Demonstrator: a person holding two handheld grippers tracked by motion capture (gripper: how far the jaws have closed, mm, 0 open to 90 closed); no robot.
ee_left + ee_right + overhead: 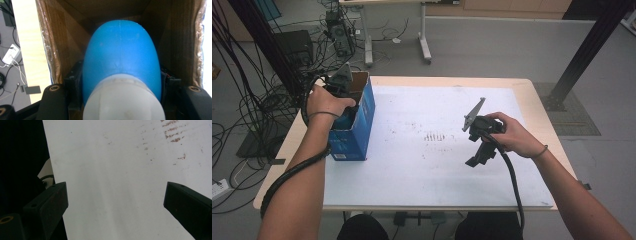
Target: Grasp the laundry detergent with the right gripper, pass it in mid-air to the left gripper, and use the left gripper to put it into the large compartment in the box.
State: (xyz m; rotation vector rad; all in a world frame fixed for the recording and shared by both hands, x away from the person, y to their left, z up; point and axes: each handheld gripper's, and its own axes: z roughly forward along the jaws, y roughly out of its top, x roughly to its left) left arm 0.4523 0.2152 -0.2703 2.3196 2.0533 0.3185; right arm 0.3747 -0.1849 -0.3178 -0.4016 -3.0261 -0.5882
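Blue bottle (121,57) clamped in left tongs (121,82), inside cardboard box (55,45).

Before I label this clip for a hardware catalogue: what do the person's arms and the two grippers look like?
Both forearms are bare, no sleeves. The right wrist wears a thin dark band. Each gripper is black: the right gripper has blocky black jaws, and a thick black cable trails from it. A grey three-cornered plate tops it; the left gripper has one too.

claws: 2 (343,107) (475,161) | box: 1 (362,120) | blue bottle: 1 (121,57) | table: 1 (532,100)
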